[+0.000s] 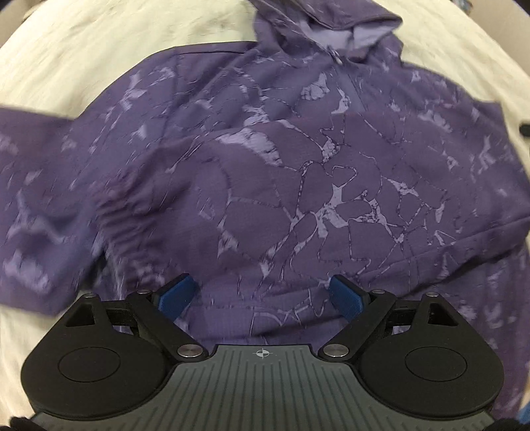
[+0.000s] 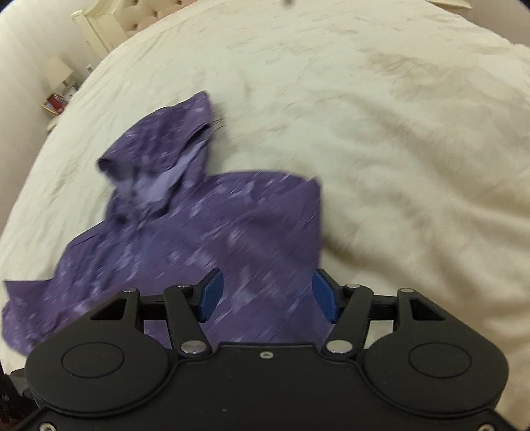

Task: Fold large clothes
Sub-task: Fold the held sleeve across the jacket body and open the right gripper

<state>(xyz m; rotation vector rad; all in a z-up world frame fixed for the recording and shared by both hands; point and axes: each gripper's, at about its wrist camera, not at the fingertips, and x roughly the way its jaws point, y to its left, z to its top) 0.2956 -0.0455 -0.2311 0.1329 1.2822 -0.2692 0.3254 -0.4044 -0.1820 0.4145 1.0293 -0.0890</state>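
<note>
A purple hoodie (image 1: 281, 165) with a pale cracked pattern lies flat, front up, on a cream bed sheet (image 1: 82, 49). Its hood (image 1: 331, 23) points away from me. One sleeve (image 1: 33, 199) stretches out to the left. My left gripper (image 1: 261, 280) hovers open over the hoodie's lower front, with nothing between its blue pads (image 1: 179, 295). In the right wrist view the hoodie (image 2: 205, 225) is blurred, and its hood (image 2: 165, 146) lies at the upper left. My right gripper (image 2: 266, 275) stands open above the garment's right part, near its straight right edge.
The cream sheet (image 2: 397, 132) spreads wide and wrinkled to the right of and beyond the hoodie. A tufted headboard (image 2: 109, 20) and a small nightstand (image 2: 59, 96) with clutter stand at the far left.
</note>
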